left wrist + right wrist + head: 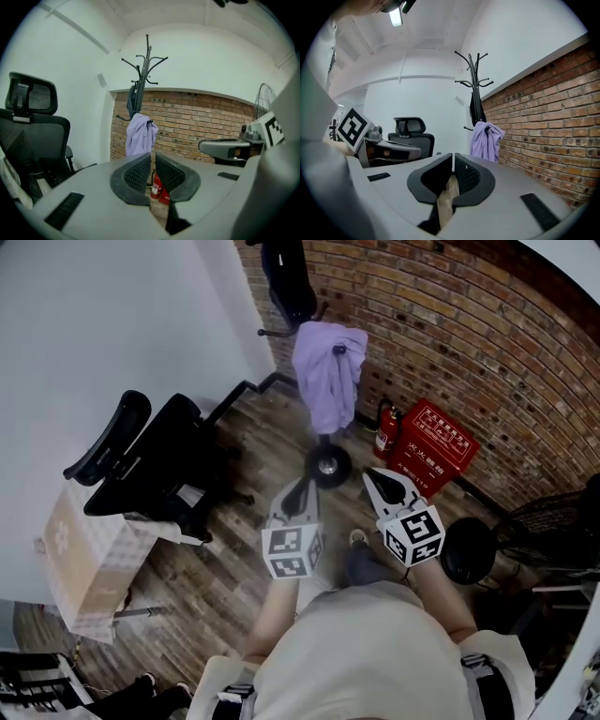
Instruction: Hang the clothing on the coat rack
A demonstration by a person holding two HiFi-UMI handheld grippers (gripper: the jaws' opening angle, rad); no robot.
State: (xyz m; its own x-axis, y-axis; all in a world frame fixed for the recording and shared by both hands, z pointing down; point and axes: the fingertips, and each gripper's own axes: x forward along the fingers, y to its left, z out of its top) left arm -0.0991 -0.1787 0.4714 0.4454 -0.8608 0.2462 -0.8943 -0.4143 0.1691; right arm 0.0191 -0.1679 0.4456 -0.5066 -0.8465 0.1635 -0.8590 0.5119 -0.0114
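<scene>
A white wall (112, 315) meets a red brick wall (487, 343) in a corner, over a wooden floor (234, 577). Left of the left hand-held gripper (304, 487) stands a black office chair (150, 465), and nearer to the person on that side a cardboard box (84, 559). Ahead and right of the right hand-held gripper (373, 478), against the bricks, are a fire extinguisher (386, 427) and a red box (433, 448). Further right there is a wire fan (553, 521).

The floor between both tools and the coat rack (146, 65) is bare boards. Only its round base (328, 465) sits just ahead of the jaw tips in the head view.

The rack stands straight ahead of both tools, its pole upright. The purple garment (326, 371) hangs on a low hook of it – long axis vertical, folds falling down along the pole. A dark garment (131, 101) hangs just above it on the same pole.

Both forearms reach forward from the body, side by side and near each other. Each tool points toward the rack, only slightly downward, marker cubes facing up.

The left hand-held gripper is clenched to a thin slit with nothing between the pads. The right hand-held gripper is clenched too – its tips meet and it grasps nothing.
</scene>
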